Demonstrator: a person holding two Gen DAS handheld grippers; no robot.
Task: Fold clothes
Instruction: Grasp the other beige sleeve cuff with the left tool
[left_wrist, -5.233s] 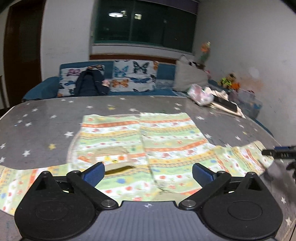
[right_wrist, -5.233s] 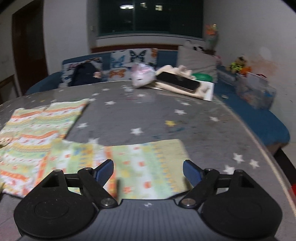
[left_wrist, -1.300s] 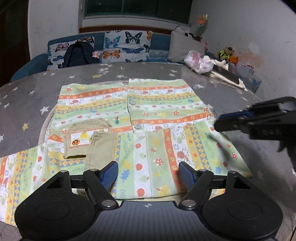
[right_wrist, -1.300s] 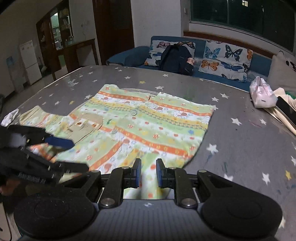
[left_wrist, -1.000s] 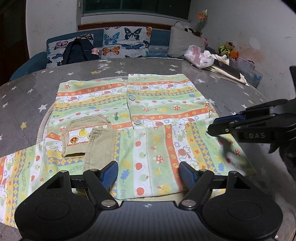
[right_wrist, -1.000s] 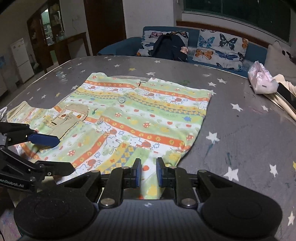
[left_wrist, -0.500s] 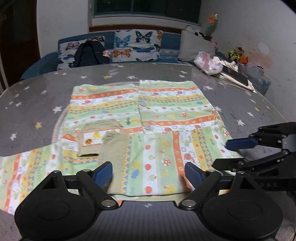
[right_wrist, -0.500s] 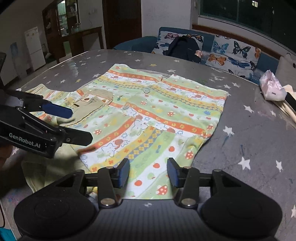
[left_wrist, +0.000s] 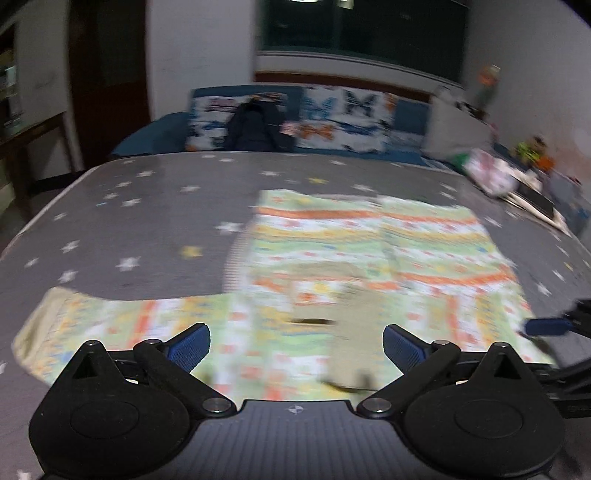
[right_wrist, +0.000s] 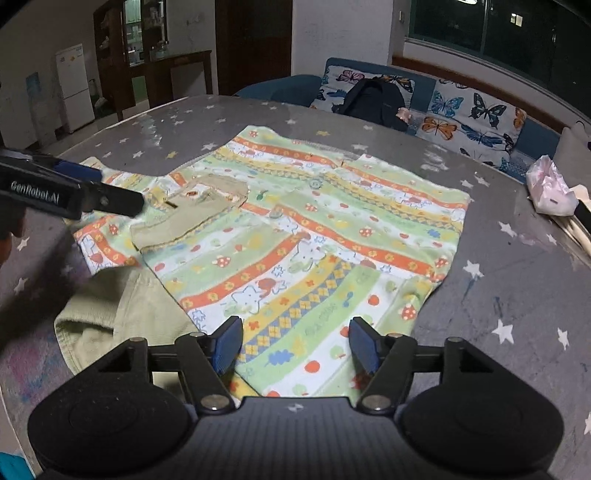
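Right wrist view: a child's shirt (right_wrist: 332, 229) of soft printed cotton lies flat on the grey, star-speckled table (right_wrist: 517, 295). Its fabric runs in bands of pale green, orange, yellow and white, dotted with mushrooms, apples and small animals, with round buttons down the front placket. One sleeve is folded across the lower body, its khaki ribbed cuff (right_wrist: 173, 225) resting beside a khaki-edged chest pocket (right_wrist: 210, 192). A plain olive-beige panel of the garment (right_wrist: 110, 314) bunches at the near left edge.

The right claw (right_wrist: 295, 341) hangs just above the shirt's near hem, its blue ridged pads apart and opening, with nothing pinched between them. The left claw (right_wrist: 103, 184), black with a blue pad, reaches in from the left over the other sleeve.

In the blurred left wrist view, the left claw (left_wrist: 295, 345) is spread wide and opening, free of cloth, over the shirt (left_wrist: 369, 258).

A pink plastic bag (right_wrist: 550, 192) sits at the table's far right edge; its contents cannot be made out.
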